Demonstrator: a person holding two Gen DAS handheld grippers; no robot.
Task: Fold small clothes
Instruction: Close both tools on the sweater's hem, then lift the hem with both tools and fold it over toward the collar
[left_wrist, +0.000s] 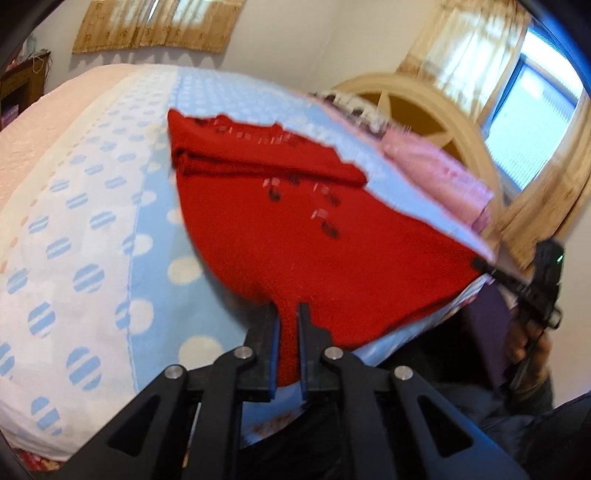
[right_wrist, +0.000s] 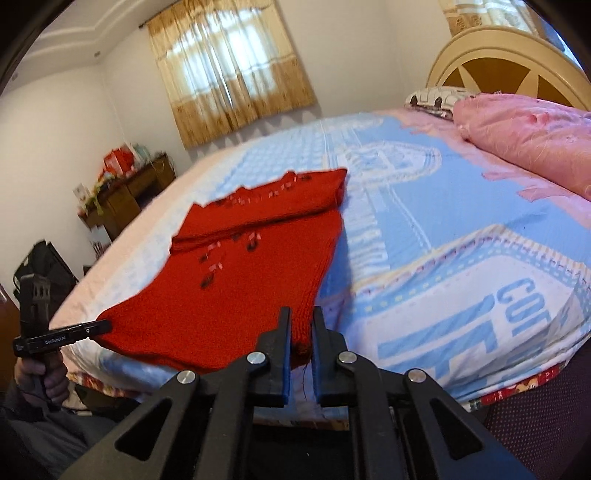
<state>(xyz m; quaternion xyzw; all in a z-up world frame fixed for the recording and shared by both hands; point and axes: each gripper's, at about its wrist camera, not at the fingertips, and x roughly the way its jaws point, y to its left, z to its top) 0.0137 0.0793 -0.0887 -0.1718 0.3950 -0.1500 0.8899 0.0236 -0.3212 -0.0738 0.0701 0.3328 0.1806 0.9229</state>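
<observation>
In the left wrist view, the left gripper at lower centre has its jaws clamped on the near hem of the red knitted garment, which spreads up the middle of the frame over the blue dotted bedspread. The right gripper pinches the garment's corner at the right edge.

In the right wrist view, the right gripper grips the hem at lower centre; the garment lies centre-left on the bed, the left gripper holding its lower-left corner. A pink pillow sits at upper right.

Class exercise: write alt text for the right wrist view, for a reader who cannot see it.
The right gripper is shut on the near edge of a red knitted sweater lying on a bed. The left gripper pinches the sweater's other near corner; a pink pillow lies by the headboard.
</observation>
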